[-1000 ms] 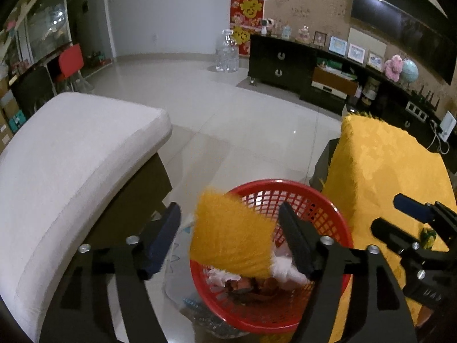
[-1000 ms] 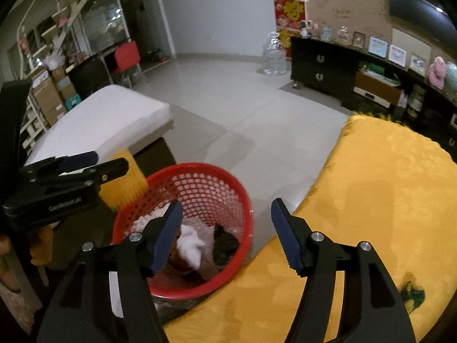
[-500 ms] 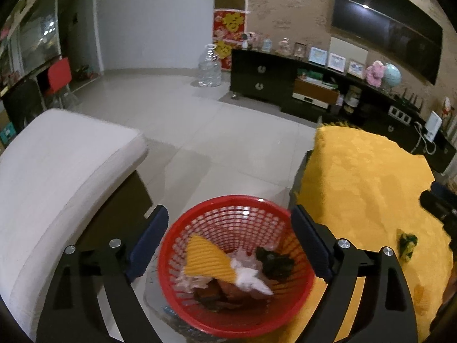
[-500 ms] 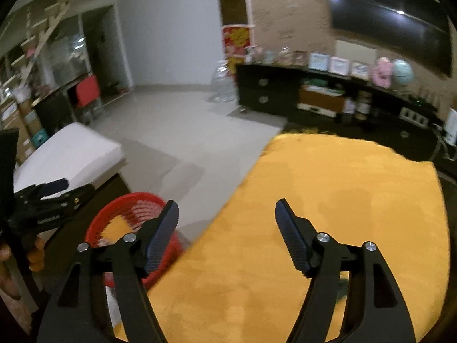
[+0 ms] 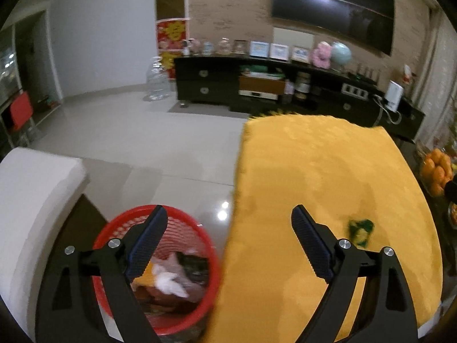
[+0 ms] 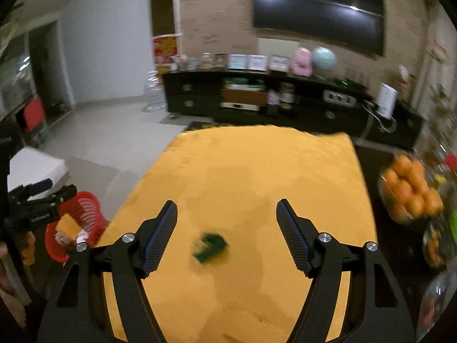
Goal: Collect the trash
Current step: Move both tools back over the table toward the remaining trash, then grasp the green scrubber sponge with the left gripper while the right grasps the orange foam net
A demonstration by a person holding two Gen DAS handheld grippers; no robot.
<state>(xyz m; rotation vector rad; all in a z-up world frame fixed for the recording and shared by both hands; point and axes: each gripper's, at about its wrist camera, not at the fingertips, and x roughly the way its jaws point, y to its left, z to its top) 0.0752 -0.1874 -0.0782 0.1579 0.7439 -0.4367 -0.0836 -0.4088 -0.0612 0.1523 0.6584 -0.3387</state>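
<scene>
A crumpled green wrapper (image 6: 210, 245) lies low and centre in the right wrist view on the yellow-covered worktop (image 6: 257, 171), the next trash to collect. The right gripper (image 6: 225, 228) frames it, jaws moderately wide, having just been opening, empty. It needs lowering onto it. The left gripper (image 5: 228, 243), jaws wide and empty, sits beside the red basket (image 5: 182, 223) at lower left.

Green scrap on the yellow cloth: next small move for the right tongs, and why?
Probably lower the right tongs straight onto the green scrap and close. Their jaws stand open and empty, the scrap lies loose on the yellow cloth between and just below the tips, and it looks like the only trash outside the red basket.
</scene>
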